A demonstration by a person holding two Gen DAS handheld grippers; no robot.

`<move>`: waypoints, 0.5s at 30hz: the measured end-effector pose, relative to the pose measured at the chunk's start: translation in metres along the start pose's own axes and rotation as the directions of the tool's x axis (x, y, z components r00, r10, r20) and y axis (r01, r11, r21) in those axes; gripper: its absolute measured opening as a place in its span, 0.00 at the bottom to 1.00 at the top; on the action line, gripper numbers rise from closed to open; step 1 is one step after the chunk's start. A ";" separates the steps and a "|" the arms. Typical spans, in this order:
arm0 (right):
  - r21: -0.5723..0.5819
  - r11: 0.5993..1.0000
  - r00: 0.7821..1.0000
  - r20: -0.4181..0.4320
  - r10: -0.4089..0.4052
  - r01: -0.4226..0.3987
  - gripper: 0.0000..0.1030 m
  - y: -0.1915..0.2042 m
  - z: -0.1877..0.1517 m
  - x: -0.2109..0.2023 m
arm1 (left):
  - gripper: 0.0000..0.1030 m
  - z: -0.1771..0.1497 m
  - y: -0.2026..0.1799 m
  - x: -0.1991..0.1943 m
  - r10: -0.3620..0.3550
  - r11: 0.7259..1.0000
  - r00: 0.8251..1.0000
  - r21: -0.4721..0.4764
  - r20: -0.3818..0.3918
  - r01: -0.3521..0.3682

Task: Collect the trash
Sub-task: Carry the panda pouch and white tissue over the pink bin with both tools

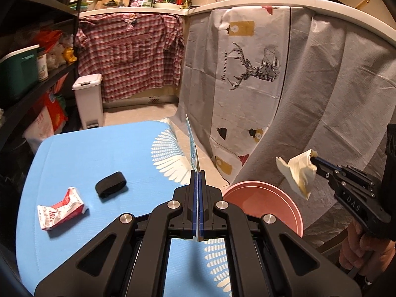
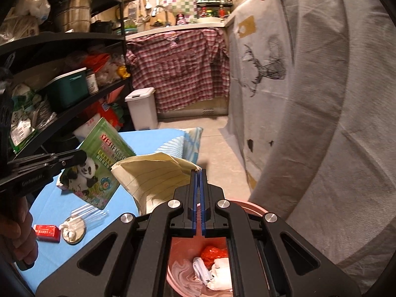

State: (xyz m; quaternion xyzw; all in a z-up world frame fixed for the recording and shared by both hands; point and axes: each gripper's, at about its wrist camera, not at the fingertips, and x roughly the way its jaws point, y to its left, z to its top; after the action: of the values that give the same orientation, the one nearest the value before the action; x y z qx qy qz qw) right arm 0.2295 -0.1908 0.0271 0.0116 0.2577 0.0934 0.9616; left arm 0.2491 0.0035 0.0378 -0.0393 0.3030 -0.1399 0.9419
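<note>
In the left wrist view my left gripper [image 1: 198, 172] is shut on a thin flat packet [image 1: 193, 146], seen edge-on. From the right wrist view it is a green packet with a panda print [image 2: 99, 163], held by the left gripper [image 2: 83, 156] above the blue table. My right gripper [image 2: 198, 172] is shut on a crumpled sheet of lined yellowish paper [image 2: 153, 175]. That paper [image 1: 299, 173] hangs from the right gripper [image 1: 313, 159] just right of the pink bin [image 1: 262, 198]. The pink bin [image 2: 247, 205] lies under the right gripper and holds red and white scraps.
On the blue table [image 1: 99, 153] lie a red-and-white wrapper [image 1: 61, 209] and a black band [image 1: 111, 188]. A red box [image 2: 47, 232], a round lid [image 2: 73, 230] and clear plastic [image 2: 91, 214] lie nearer. A white pedal bin [image 1: 89, 99] stands beyond; shelves left, draped counter right.
</note>
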 end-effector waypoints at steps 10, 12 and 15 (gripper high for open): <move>0.049 0.997 0.998 -0.021 -0.056 0.057 0.02 -0.032 -0.003 -0.005 | 0.01 -0.003 -0.021 0.015 -0.034 0.999 0.999 0.031 -0.023 0.035; 0.049 0.996 0.997 -0.033 -0.072 0.074 0.02 -0.036 -0.005 -0.004 | 0.01 -0.004 -0.026 0.018 -0.039 0.999 0.999 0.036 -0.027 0.040; 0.056 0.994 0.994 -0.057 -0.089 0.092 0.02 -0.042 -0.010 -0.002 | 0.01 -0.007 -0.033 0.023 -0.051 0.997 0.998 0.049 -0.042 0.053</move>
State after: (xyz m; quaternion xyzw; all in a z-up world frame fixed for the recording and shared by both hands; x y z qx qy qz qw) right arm 0.2299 -0.2327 0.0169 0.0256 0.2867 0.0423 0.9567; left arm 0.2552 -0.0344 0.0239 -0.0209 0.3172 -0.1727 0.9323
